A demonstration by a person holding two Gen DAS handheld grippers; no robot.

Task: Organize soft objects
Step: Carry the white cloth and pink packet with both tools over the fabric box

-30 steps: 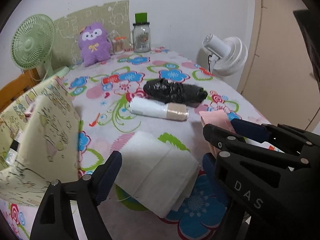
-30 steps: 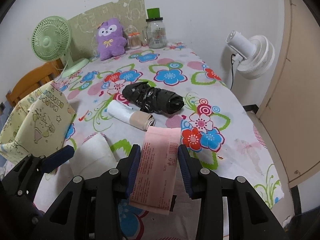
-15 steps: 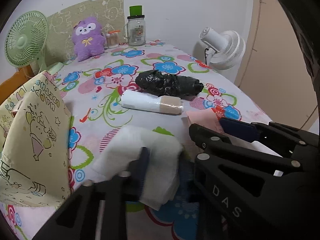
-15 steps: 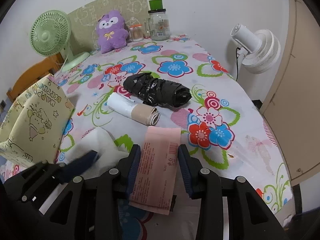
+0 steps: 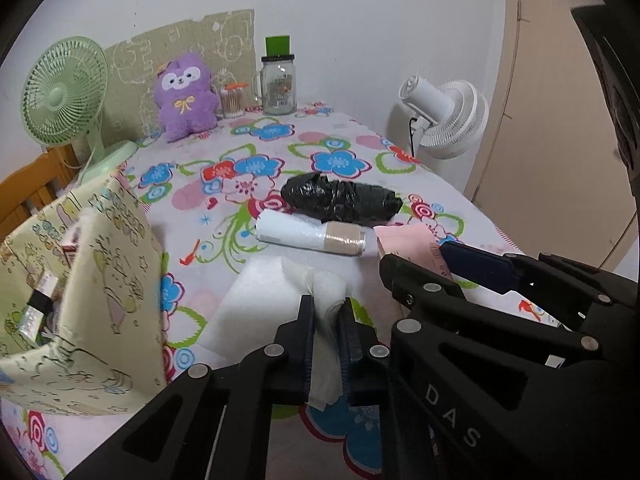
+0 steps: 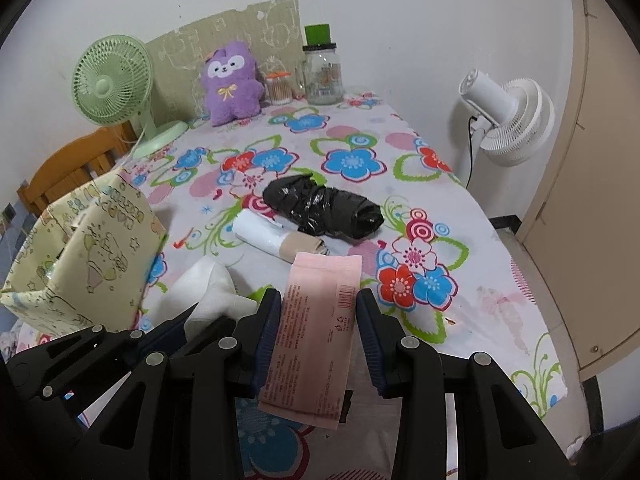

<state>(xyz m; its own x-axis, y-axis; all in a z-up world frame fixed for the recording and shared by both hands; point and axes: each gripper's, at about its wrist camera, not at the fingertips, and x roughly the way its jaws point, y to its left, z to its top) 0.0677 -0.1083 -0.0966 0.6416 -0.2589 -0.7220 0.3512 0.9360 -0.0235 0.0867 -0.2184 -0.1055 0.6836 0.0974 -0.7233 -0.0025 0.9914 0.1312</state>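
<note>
White cloth (image 5: 256,300), folded and soft, lies on the flowered bench (image 5: 340,128) right in front of the left claw (image 5: 326,312), whose jaws have just been closing and now pinch a bunched-up fold of it between their pads. Just beside it, the right claw (image 6: 316,312) is clamped on a pink packet (image 6: 316,320), printed with small text and a barcode, that sticks out past the fingertips. Ahead of both claws, near each other, rest a white roll of bags (image 5: 310,234) and, just behind it, a black bundle of plastic (image 5: 340,198). To the left of the left claw stands a pale yellow cartoon-print fabric bin (image 5: 100,300), open at the top. Far beyond the claws, by the wall, sit a purple plush toy (image 6: 232,82), a glass jar (image 6: 322,74) and a green fan (image 6: 114,80). A white fan (image 6: 508,120) stands off the bench's right edge.
</note>
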